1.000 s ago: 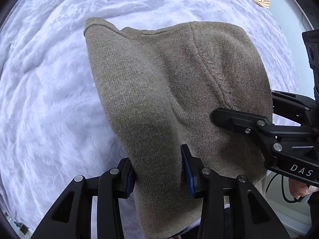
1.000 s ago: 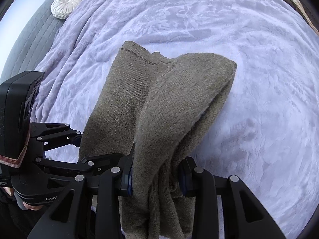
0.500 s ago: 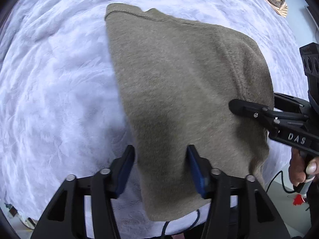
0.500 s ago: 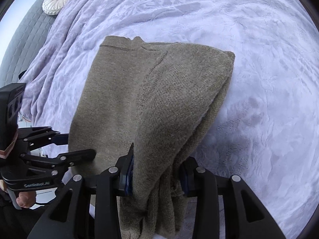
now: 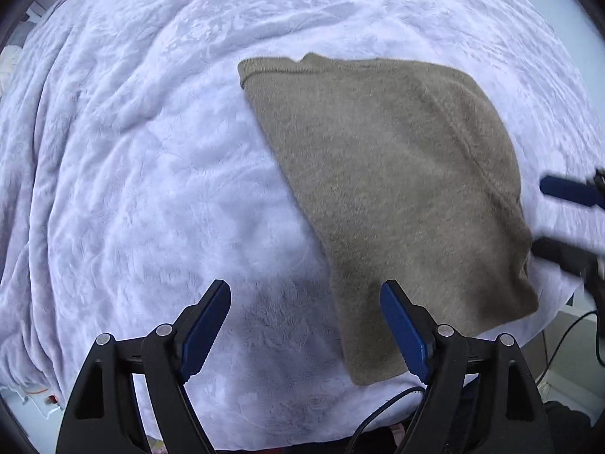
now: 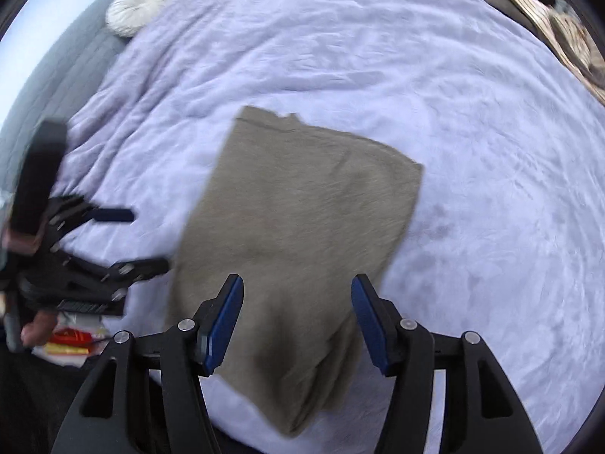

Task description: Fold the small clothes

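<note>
An olive-brown knitted garment (image 5: 397, 181) lies folded flat on a pale lilac bedspread (image 5: 132, 189); it also shows in the right wrist view (image 6: 298, 227). My left gripper (image 5: 306, 302) is open and empty, above the garment's near left edge. My right gripper (image 6: 297, 295) is open and empty, above the garment's near end, which hangs over the bed edge. The right gripper shows blurred at the right of the left wrist view (image 5: 567, 219); the left gripper shows at the left of the right wrist view (image 6: 124, 238).
A round white cushion (image 6: 138, 7) lies on grey quilting at the far left. A brown patterned fabric (image 6: 567, 26) lies at the far right. Cables (image 5: 393, 412) and small red and yellow items (image 6: 72, 340) lie below the bed edge.
Both grippers have opened and let go of the garment. They pulled back, and the garment now lies flat on the bedspread.
</note>
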`<act>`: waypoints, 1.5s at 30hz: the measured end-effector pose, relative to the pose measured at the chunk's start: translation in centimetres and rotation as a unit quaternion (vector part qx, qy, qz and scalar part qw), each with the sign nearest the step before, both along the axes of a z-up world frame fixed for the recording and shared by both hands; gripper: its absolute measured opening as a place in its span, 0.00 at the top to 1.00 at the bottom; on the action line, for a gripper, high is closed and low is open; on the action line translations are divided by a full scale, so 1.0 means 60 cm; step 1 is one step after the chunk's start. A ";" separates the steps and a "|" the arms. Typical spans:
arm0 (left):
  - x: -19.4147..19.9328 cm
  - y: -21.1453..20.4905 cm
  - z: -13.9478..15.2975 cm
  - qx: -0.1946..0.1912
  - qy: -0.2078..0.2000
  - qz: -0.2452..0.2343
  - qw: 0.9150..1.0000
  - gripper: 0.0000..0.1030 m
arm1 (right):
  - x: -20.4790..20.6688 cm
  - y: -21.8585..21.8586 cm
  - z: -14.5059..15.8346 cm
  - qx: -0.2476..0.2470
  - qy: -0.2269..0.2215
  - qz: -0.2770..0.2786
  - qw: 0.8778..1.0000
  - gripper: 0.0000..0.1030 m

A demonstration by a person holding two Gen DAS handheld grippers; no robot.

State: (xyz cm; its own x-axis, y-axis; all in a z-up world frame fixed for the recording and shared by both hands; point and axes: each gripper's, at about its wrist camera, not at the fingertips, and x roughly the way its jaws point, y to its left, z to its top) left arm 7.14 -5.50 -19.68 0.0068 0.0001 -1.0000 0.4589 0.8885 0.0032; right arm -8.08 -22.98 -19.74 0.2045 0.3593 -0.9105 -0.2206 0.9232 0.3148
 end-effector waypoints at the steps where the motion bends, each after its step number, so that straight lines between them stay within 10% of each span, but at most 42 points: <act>1: 0.002 0.002 -0.005 0.000 0.007 0.001 1.000 0.20 | -0.011 0.018 -0.002 0.004 0.006 0.012 1.000 0.39; 10: -0.060 0.043 -0.113 0.031 0.051 -0.003 0.998 0.20 | -0.071 0.034 -0.143 -0.035 0.113 -0.062 0.991 0.41; 24: 0.013 -0.031 -0.028 -0.010 -0.006 -0.013 1.000 0.20 | 0.052 0.023 -0.031 -0.037 0.032 -0.045 0.998 0.39; 45: 0.080 -0.059 -0.161 0.035 0.033 -0.001 0.999 0.02 | 0.147 -0.002 -0.126 -0.036 0.094 0.016 0.995 0.39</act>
